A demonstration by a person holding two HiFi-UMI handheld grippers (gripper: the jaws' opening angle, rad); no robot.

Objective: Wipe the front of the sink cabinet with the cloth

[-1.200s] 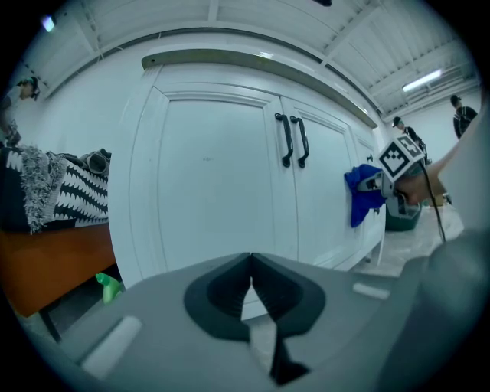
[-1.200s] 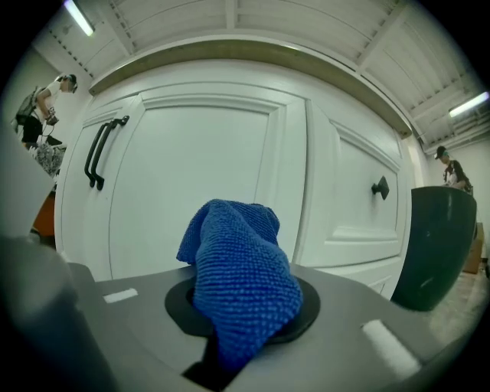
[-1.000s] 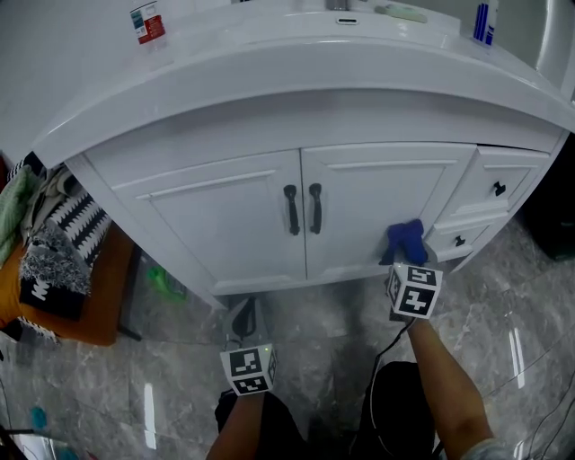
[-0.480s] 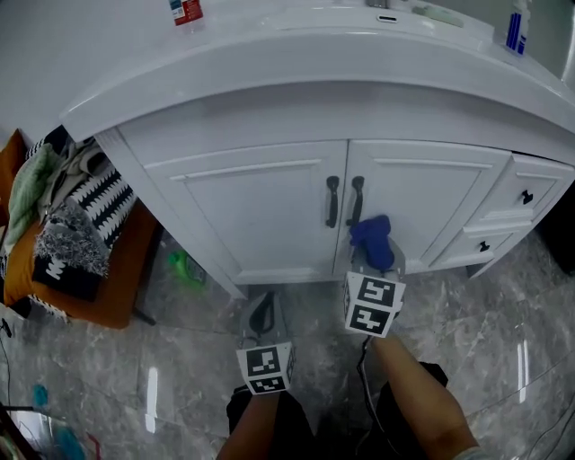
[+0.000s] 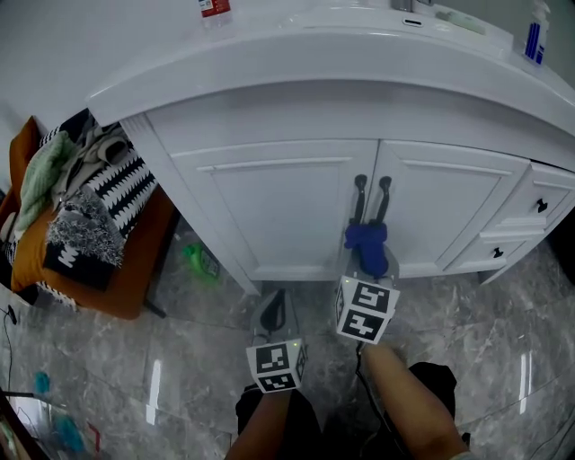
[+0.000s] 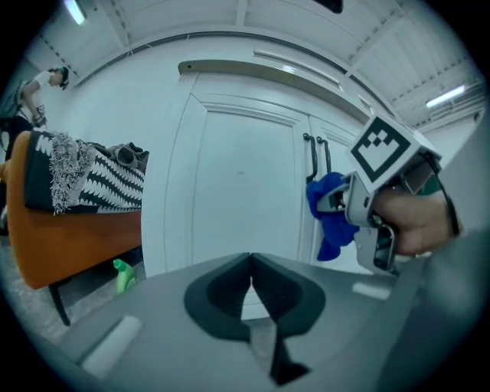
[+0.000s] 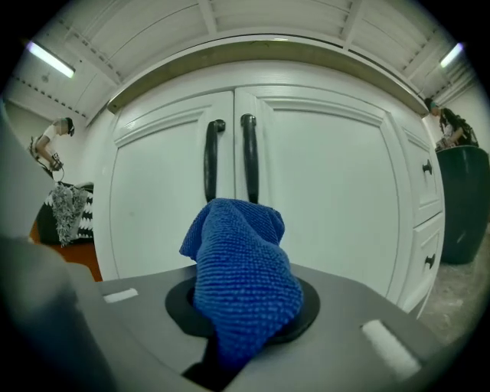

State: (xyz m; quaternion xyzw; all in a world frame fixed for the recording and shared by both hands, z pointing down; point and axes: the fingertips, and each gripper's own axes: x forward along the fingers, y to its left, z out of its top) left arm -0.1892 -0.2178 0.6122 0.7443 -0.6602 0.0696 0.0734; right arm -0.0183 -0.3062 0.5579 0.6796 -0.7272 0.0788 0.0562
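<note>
Your right gripper (image 5: 365,268) fingers clamp the crumpled blue knitted cloth (image 5: 367,243) just by the white sink cabinet's (image 5: 269,207) black door handles (image 5: 359,198); your left gripper (image 6: 251,295) fingers are pressed together, empty.

Blue cloth (image 5: 367,243); white sink cabinet (image 5: 287,202), black handles (image 5: 359,199); grey veined floor (image 5: 180,359); green bottle (image 5: 199,261); black-white zigzag fabric (image 5: 117,184)

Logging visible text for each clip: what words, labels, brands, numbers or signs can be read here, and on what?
No text can be read.
Red-labelled bottle at the head view's top edge: print too small to read.
Blue-and-white bottle at the top right: blurred, unreadable.
White print on the black fabric on the orange seat: cannot be made out.
Marker cubes: black-and-white square patterns only, no letters.
</note>
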